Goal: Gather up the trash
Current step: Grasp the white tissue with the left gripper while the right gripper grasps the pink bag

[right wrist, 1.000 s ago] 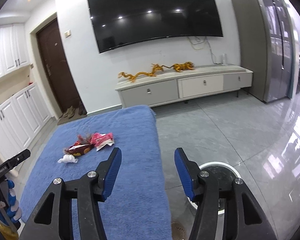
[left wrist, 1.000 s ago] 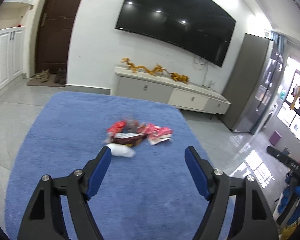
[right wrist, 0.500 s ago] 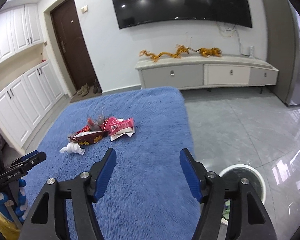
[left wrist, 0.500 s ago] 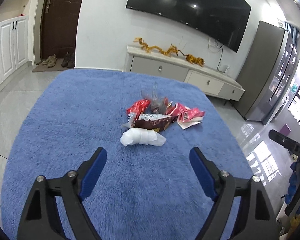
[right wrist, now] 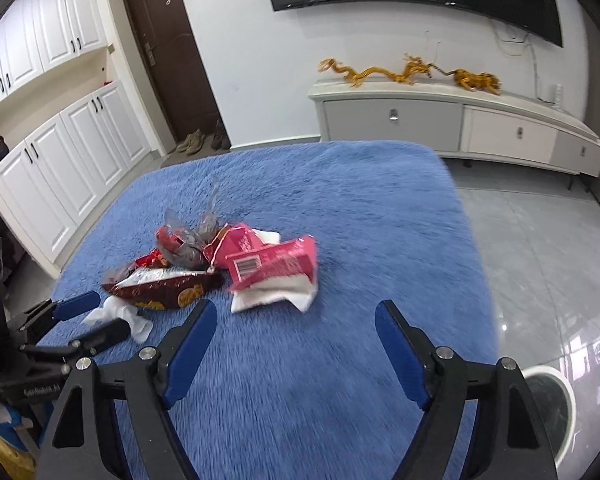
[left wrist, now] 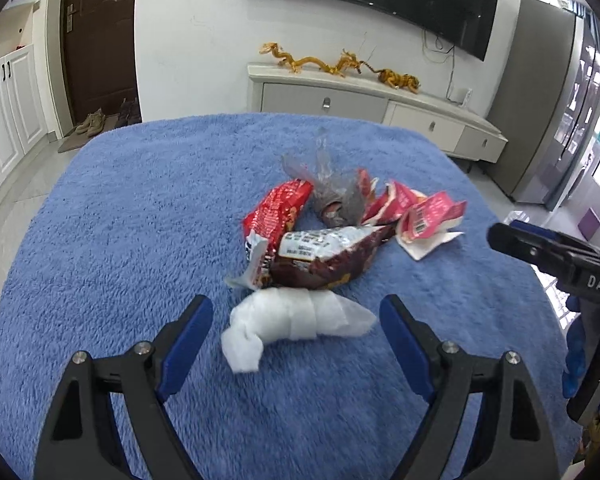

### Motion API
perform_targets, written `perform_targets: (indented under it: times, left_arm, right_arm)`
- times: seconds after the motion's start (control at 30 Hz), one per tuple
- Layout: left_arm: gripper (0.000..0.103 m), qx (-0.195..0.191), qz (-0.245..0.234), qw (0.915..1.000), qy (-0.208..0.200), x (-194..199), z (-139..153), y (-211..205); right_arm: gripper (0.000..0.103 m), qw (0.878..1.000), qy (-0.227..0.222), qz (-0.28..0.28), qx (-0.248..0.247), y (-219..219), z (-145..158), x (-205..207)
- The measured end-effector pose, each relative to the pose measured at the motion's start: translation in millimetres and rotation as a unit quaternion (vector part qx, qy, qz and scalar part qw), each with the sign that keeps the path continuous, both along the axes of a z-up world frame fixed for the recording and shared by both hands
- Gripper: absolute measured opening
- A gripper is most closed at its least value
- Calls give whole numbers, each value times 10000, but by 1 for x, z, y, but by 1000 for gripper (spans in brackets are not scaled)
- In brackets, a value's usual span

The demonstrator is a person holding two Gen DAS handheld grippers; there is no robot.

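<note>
A heap of trash lies on a blue fluffy cloth (left wrist: 120, 216): a crumpled white tissue (left wrist: 292, 326), a dark brown snack bag (left wrist: 328, 260), a red wrapper (left wrist: 278, 210), clear plastic film (left wrist: 336, 192) and a pink packet (left wrist: 428, 216). My left gripper (left wrist: 296, 316) is open, its fingers on either side of the tissue, not touching it. My right gripper (right wrist: 296, 320) is open just short of the pink packet (right wrist: 272, 266) and the white paper (right wrist: 276, 296) under it. The left gripper also shows in the right wrist view (right wrist: 88, 316) at the tissue (right wrist: 118, 316).
A round white bin (right wrist: 548, 408) stands on the grey tile floor to the right of the cloth. A low TV cabinet (right wrist: 440, 120) with gold dragon figures is at the far wall. White cupboards (right wrist: 60, 160) and a brown door are at the left.
Both grippers have moved forward toward the trash heap. The left one now brackets the tissue; the right one has come close to the pink packet. Both stayed open.
</note>
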State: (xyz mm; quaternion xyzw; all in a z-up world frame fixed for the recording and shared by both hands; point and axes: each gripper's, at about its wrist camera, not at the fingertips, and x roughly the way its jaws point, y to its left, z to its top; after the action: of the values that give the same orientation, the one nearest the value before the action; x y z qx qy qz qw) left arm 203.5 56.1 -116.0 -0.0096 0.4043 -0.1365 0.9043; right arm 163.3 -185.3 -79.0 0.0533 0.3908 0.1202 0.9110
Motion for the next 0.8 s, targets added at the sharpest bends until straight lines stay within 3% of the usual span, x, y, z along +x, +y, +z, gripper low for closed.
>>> perform_targets:
  times: [0.3, 0.4, 0.43, 0.5, 0.8]
  left_arm:
    - [84, -164, 151, 9995, 235, 13, -14, 9]
    - [80, -168, 160, 9995, 230, 12, -15, 10]
    - [77, -167, 143, 9995, 220, 11, -15, 11]
    - [71, -149, 139, 9996, 205, 10, -16, 12]
    - [44, -163, 145, 9996, 178, -1, -13, 16]
  right_arm:
    - [80, 9992, 157, 199, -293, 28, -24, 44]
    - [80, 9981, 202, 262, -514, 36, -31, 49]
    - [80, 9975, 211, 276, -613, 39, -33, 50]
    - [65, 9968, 207, 292, -716, 42, -36, 51]
    - [64, 9967, -19, 381, -717, 40, -27, 30]
